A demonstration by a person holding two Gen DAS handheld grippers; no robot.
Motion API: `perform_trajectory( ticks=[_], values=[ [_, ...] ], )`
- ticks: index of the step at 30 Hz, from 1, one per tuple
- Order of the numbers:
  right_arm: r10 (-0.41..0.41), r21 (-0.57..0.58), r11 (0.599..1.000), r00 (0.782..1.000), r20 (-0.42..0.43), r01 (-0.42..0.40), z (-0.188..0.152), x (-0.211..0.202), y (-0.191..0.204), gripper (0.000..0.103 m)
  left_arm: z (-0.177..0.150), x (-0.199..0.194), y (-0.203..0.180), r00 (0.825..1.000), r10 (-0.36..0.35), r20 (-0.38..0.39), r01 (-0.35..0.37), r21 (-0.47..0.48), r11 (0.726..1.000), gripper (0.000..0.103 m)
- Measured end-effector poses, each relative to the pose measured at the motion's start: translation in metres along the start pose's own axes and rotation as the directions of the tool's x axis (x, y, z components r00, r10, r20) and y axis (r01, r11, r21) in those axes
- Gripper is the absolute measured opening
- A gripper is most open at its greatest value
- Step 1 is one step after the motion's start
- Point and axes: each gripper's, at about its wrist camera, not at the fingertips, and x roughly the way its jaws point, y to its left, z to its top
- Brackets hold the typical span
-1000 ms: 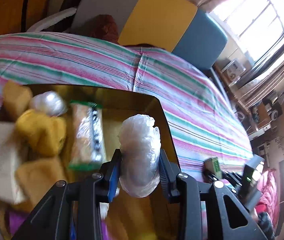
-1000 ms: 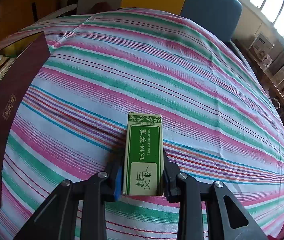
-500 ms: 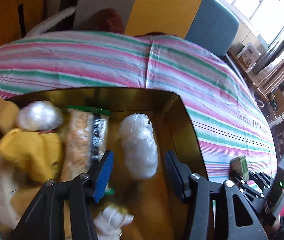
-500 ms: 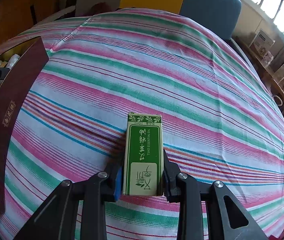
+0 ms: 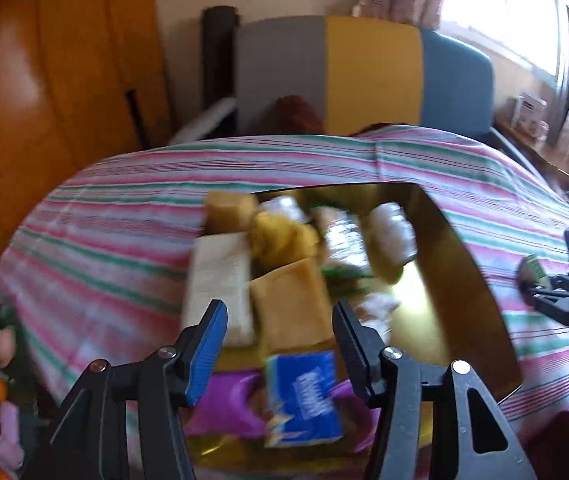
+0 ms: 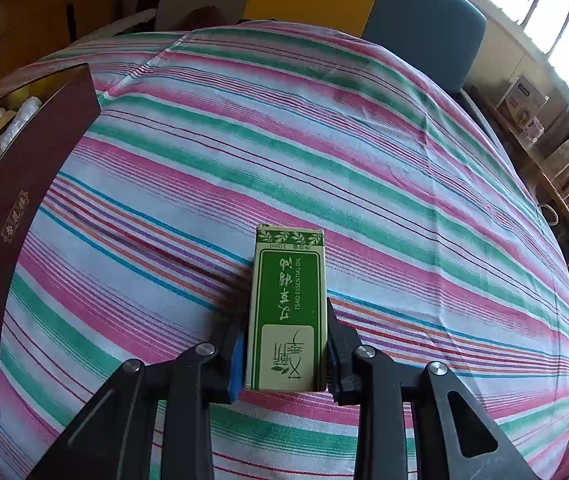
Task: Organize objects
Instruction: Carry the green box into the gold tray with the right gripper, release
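R tool [image 6: 286,354] clenched on green essential-oil carton [image 6: 287,308], pads on its two long side faces near the lower end; carton sticks out ahead of the tool over the striped cloth [image 6: 364,152] on the worktop – can't tell if its far end touches the cloth. Dark red box [image 6: 24,200] w/ gold lining sits well off to the tool's left

L tool [image 5: 280,332] released, jaws apart w/ nothing between them, view blurred. Just ahead of and below it: gold box interior [image 5: 444,288] holding white wrapped bundle [image 5: 392,232], yellow pouches, pale flat packet, blue packet [image 5: 304,396] nearest the tool. R tool w/ its carton shows far right of the L tool

Handling, my read: carton is light thin card, prob w/ a small glass bottle inside – stiff enough on the side faces but crushes if squeezed hard, glossy so may slip. Best hold is across the narrow width, nearer mid-length for less tipping. Wrapped bundle looks soft, crinkly film – gives under the pads, no tight grip needed
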Motion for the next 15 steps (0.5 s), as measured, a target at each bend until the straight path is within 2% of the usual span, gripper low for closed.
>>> perform_trajectory(
  ticks=[5,8,11,13,15],
  values=[
    [-0.024,0.014,1.000,1.000,0.008,0.024,-0.003,-0.001,0.002,0.032,-0.014,-0.007,0.026,0.997,0.071,0.014,-0.070,-0.077,0.995,0.055],
    [-0.060,0.037,0.998,0.998,-0.004,0.060,-0.002,-0.003,0.006,0.032,-0.021,-0.012,0.035,0.996,0.087,0.019,-0.085,-0.100,0.991,0.056],
    [-0.093,0.065,0.993,0.995,-0.040,0.096,0.000,-0.007,0.009,0.031,-0.024,-0.020,0.041,0.993,0.108,0.041,-0.103,-0.112,0.988,0.062],
    [-0.054,0.130,0.990,0.997,-0.054,0.060,0.001,-0.015,0.008,0.031,-0.026,-0.026,0.045,0.993,0.094,0.066,-0.086,-0.114,0.990,0.068],
    [-0.019,0.179,0.984,1.000,-0.025,0.023,0.003,-0.033,0.013,0.031,-0.027,-0.029,0.047,0.994,0.080,0.080,-0.070,-0.126,0.990,0.071]
  ],
)
